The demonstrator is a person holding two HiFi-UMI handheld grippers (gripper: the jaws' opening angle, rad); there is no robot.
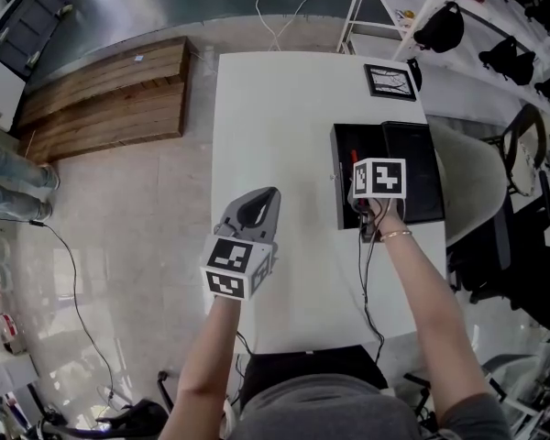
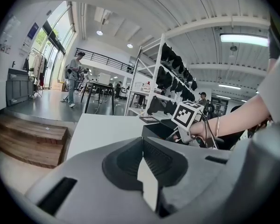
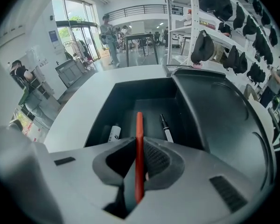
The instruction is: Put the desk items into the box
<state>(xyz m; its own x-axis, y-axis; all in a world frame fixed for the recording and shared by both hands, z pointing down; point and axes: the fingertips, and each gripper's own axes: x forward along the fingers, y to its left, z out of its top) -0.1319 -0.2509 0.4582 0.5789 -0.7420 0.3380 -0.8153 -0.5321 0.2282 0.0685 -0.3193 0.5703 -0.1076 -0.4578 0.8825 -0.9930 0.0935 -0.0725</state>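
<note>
A black box (image 1: 341, 211) lies open on the white table (image 1: 275, 108), its lid (image 1: 412, 177) folded out to the right. My right gripper (image 1: 359, 180) hangs over the box's inside. It is shut on a thin red pen (image 3: 139, 148), which points forward and down into the box (image 3: 130, 99). On the box floor lie a black-and-white pen (image 3: 166, 128) and a white-labelled marker (image 3: 114, 133). My left gripper (image 1: 268, 193) is held above the table left of the box. Its jaws (image 2: 142, 143) are shut with nothing in them.
A small framed picture (image 1: 390, 81) lies at the table's far right corner, beyond the box. A grey chair (image 1: 472, 181) stands right of the table. Shelves with dark bags (image 3: 214, 41) run along the right side. A wooden platform (image 1: 110, 94) sits on the floor at left.
</note>
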